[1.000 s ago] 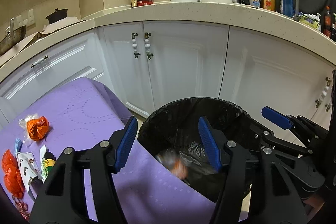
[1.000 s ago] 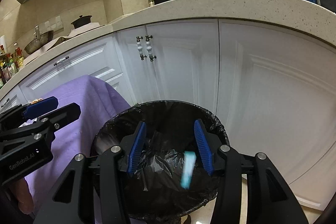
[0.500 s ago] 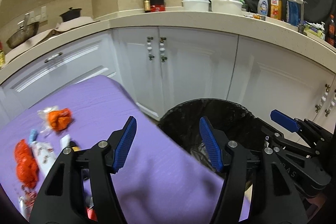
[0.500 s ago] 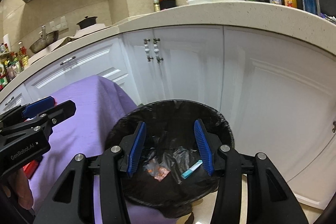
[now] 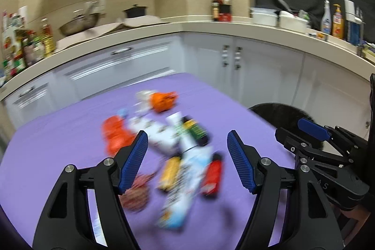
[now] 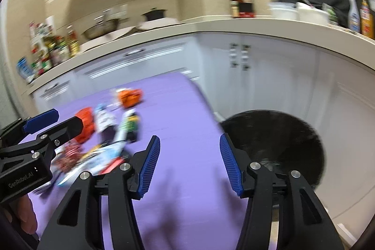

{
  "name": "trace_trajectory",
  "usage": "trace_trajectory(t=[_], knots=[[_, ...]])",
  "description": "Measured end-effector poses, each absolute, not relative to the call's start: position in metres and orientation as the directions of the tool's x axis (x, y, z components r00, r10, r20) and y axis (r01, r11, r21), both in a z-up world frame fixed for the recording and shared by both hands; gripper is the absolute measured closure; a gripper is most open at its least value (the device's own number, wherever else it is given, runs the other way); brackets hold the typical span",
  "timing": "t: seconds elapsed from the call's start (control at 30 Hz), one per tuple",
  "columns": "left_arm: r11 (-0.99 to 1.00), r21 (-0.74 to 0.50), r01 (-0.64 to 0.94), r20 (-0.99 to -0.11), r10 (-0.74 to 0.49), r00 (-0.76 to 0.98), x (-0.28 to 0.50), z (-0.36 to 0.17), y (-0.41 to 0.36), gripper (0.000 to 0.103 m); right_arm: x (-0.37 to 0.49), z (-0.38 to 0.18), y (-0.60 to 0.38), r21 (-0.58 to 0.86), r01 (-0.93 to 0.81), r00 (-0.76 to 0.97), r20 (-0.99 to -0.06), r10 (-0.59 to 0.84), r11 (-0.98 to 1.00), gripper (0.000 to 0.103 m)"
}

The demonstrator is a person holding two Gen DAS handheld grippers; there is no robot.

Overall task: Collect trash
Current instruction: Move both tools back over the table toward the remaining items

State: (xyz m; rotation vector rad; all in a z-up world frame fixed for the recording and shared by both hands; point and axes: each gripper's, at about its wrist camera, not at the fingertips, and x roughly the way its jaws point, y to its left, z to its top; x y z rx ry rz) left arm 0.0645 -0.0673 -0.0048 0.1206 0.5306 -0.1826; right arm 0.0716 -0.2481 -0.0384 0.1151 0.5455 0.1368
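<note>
**Both grippers empty above the trash table**

The left gripper [image 5: 187,156] hangs over the purple table [image 5: 58,132] with its jaws spread wide and nothing between them. Under it lies the trash [image 5: 178,147], a blurred heap: orange wrappers [image 5: 163,101], a white packet, a green-labelled bottle [image 5: 195,131], a yellow packet [image 5: 170,171] and a red one [image 5: 213,173]. The right gripper [image 6: 189,163] is also wide open and holds nothing; it hangs over the table's right edge, between the heap and the bin [image 6: 276,144]. The black-lined bin stands on the floor just beside the table, against the white cabinets [image 6: 269,76]. In the right view the heap [image 6: 110,132] lies to the left, partly behind the left gripper's body. Motion blur hides the labels.
</note>
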Motion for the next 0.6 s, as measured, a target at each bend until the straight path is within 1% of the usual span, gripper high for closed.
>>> trace_trajectory(t=[0.17,0.33,0.5,0.6], knots=[[0.989,0.083,0.123,-0.515,-0.063,0.855,0.042,-0.007,-0.021,0.034,0.067,-0.047,-0.202,0.121,-0.188,0.812,-0.539,0.224,0.975,0.049],[0.995,0.087,0.051,-0.518,0.001,0.855,0.026,-0.012,0.017,0.03,0.064,-0.056,-0.175,0.105,-0.22,0.783,-0.573,0.24,0.97,0.049],[0.998,0.058,0.02,-0.539,0.015,0.842,0.018,-0.021,0.039,0.03,0.07,-0.062,-0.16,0.063,-0.215,0.776,-0.595,0.21,0.975,0.048],[0.999,0.041,0.024,-0.55,0.002,0.835,0.014,-0.026,0.043,0.03,0.076,-0.07,-0.159,0.024,-0.193,0.76,-0.629,0.165,0.981,0.048]])
